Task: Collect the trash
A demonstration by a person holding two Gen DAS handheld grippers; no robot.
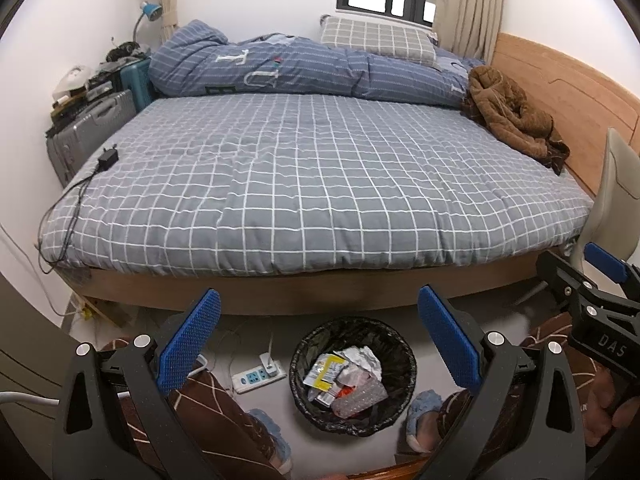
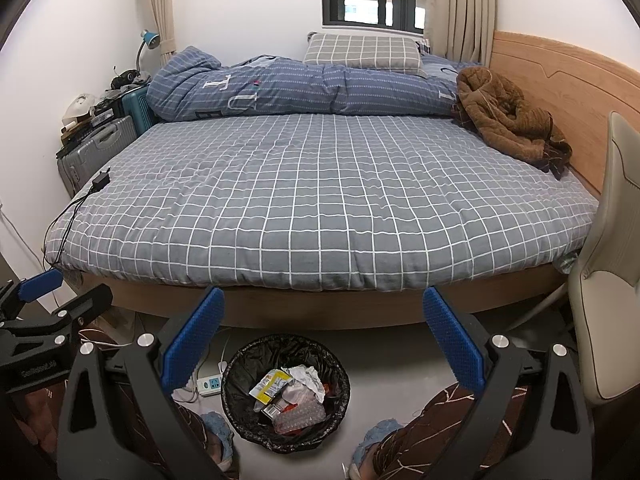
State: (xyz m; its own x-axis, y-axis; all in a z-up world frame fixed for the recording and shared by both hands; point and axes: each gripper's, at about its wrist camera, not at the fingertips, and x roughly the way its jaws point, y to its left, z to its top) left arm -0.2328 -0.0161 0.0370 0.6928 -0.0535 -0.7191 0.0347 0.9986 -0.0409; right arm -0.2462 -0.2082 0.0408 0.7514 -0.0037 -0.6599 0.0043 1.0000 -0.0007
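Both the left gripper [image 1: 318, 334] and right gripper [image 2: 322, 336] hang with jaws spread wide and empty, the black-lined trash bin [image 1: 304, 396] of wrappers sitting on the floor just below and between their blue pads.

- The left gripper [image 1: 320, 344] and right gripper [image 2: 320, 344] look like matt black plastic, with shiny metal pins and rough, dimpled blue pads [image 1: 192, 340] on the jaws.
- The trash bin [image 1: 304, 396] is lined with a glossy, crinkled black plastic bag.
- In it lie crumpled white paper [image 1: 366, 358], a glossy yellow wrapper [image 1: 326, 368] and clear bubble wrap [image 1: 362, 398].
- The bed sheet [image 1: 304, 184] is soft, matt checked cloth.
- The headboard [image 1: 560, 92] is smooth light wood.
- The brown garment [image 1: 508, 116] looks fuzzy and quilted.
- The floor [image 1: 280, 404] is smooth and grey, faintly shiny.
- The suitcase [image 1: 88, 132] is ribbed grey hard plastic.
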